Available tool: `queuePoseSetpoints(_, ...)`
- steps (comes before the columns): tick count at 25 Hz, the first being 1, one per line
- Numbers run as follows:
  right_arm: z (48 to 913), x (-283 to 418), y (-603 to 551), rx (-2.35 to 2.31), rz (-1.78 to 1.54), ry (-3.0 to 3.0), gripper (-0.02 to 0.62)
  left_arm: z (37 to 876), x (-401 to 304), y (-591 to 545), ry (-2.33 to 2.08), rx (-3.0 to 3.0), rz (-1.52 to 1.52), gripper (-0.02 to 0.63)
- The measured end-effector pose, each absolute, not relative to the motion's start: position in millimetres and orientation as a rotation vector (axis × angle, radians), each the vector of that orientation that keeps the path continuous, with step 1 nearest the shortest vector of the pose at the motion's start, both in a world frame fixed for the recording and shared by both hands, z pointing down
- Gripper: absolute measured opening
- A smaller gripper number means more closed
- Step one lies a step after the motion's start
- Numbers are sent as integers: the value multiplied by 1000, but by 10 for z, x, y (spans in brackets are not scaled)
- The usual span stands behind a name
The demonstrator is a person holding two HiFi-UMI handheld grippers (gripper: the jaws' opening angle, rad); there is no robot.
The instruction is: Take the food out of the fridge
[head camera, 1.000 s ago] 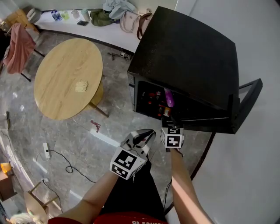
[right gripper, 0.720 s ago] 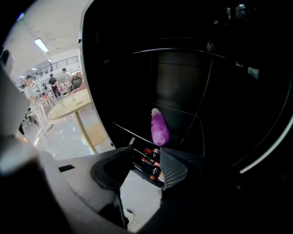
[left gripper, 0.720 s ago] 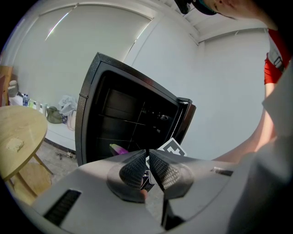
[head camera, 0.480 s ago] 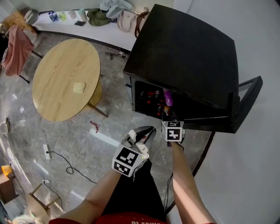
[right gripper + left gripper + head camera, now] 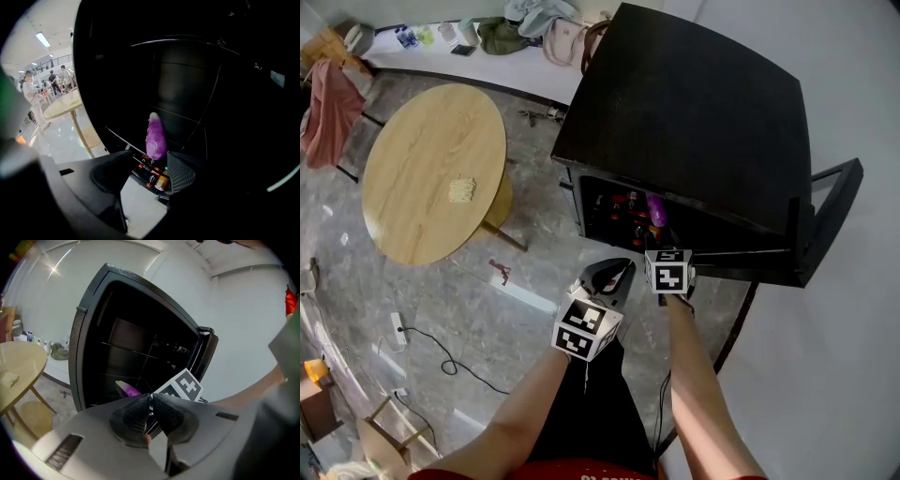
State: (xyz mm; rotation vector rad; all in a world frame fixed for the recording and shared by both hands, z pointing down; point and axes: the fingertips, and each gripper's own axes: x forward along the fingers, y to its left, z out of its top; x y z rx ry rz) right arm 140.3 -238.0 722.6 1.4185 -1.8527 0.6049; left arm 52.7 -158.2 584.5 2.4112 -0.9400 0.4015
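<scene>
A purple eggplant (image 5: 657,208) lies on a wire shelf inside the open black fridge (image 5: 703,122). My right gripper (image 5: 656,244) is at the fridge's mouth, just below the eggplant. In the right gripper view its jaws are opening; the eggplant (image 5: 156,136) sits just beyond the right gripper's (image 5: 147,174) tips and neither pad touches it. My left gripper (image 5: 617,274) hangs beside the right one, outside the fridge. In the left gripper view the left gripper (image 5: 151,401) is shut with nothing in it, and the eggplant (image 5: 127,389) shows past its tips.
Bottles and cans (image 5: 158,178) stand on the rack below the eggplant. The fridge door (image 5: 827,216) swings open to the right. A round wooden table (image 5: 412,141) with a small pale food item (image 5: 461,190) stands to the left. A cable (image 5: 441,352) lies on the marble floor.
My left gripper has moved right and toward the fridge, closer to the right gripper. The right gripper has edged a little nearer the eggplant.
</scene>
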Motion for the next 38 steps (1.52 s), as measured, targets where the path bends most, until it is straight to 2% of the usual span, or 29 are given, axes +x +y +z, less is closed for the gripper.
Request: queuePoseSetpoints(38,7500,1554,-2681,1439,752,-1797,213,6047,575,-1742,-927,2367,439,9)
